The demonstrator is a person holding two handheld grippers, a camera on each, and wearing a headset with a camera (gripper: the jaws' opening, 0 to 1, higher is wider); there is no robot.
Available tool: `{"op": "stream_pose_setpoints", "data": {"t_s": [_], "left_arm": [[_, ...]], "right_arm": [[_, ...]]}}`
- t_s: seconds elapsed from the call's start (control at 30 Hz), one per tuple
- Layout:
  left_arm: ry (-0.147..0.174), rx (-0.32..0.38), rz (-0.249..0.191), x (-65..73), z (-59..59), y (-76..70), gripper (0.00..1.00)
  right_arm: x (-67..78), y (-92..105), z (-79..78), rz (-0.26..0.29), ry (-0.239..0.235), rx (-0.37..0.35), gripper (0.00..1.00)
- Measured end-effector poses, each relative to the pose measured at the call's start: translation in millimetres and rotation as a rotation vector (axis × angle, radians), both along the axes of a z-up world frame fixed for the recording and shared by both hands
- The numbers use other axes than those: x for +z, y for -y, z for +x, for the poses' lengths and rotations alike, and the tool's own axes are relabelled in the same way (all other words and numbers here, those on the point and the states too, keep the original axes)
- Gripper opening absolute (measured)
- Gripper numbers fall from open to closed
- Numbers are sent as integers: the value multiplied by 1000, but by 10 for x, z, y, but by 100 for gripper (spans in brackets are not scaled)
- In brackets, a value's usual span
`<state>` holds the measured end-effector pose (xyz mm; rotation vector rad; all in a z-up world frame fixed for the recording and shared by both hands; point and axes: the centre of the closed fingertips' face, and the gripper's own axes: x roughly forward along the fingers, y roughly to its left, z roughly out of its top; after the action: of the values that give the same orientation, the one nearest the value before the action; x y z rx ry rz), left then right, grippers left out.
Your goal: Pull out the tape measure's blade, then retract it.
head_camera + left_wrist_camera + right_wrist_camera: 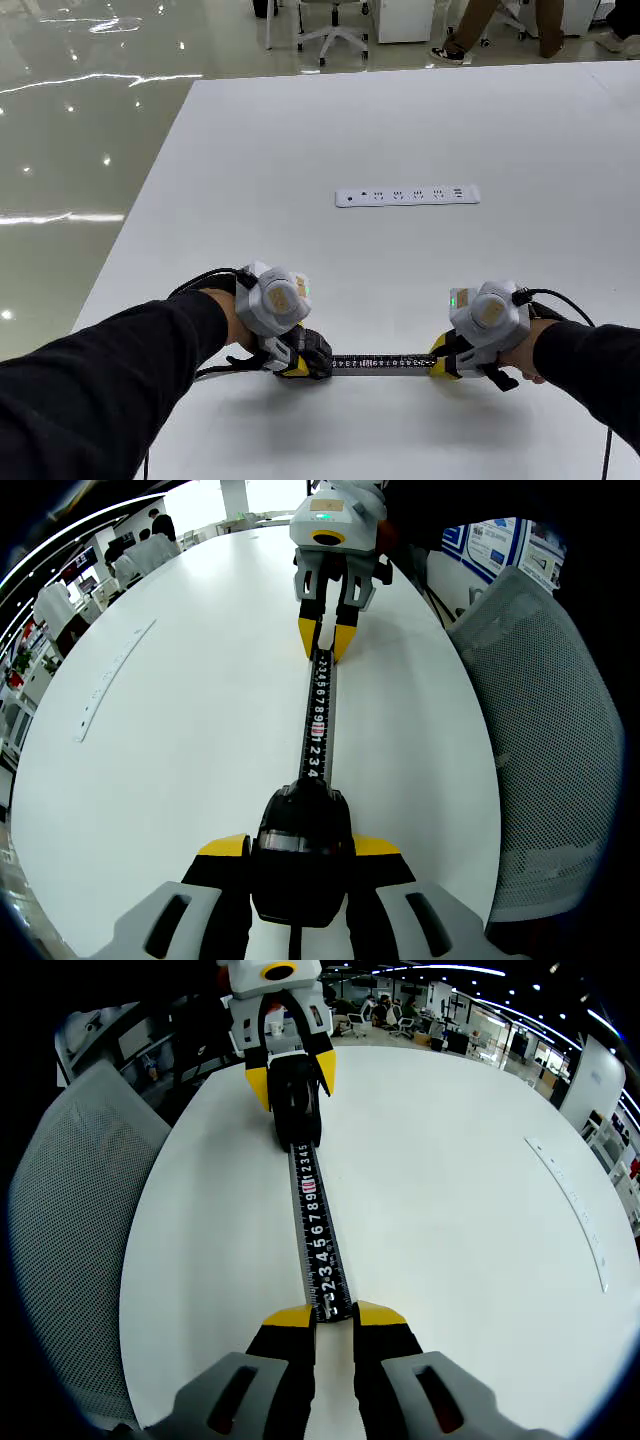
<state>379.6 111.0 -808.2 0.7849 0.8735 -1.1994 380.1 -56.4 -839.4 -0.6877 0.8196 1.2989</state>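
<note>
White table (pixel 400 150) carries the whole job, with a power strip (pixel 407 196) lying well apart toward its far side. Near the front edge the left gripper (pixel 300 364) is clamped around the black tape measure case (pixel 312 352), its yellow-tipped jaws pressed against the case's two sides. The right gripper (pixel 441 364) faces it, jaws drawn together on the free end of the blade (pixel 385 362). The blade runs low along the table, straight from one gripper to the other, so its long axis is the line between the hands. Any further pull, or the return, looks to me bound to that line, with the right gripper carrying the tip. The right gripper view gives the numerals climbing from tip to case. The left gripper view gives the case's top and the mouth where the blade leaves.
</note>
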Motion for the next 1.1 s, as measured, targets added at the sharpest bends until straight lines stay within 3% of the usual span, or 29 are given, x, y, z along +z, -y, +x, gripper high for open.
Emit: {"op": "stream_pose_setpoints", "data": {"t_s": [1.1], "left_arm": [[3,16,-15,-1,6,-1,33]], "right_arm": [[-23,314,34,-27,1,-15,8]]}}
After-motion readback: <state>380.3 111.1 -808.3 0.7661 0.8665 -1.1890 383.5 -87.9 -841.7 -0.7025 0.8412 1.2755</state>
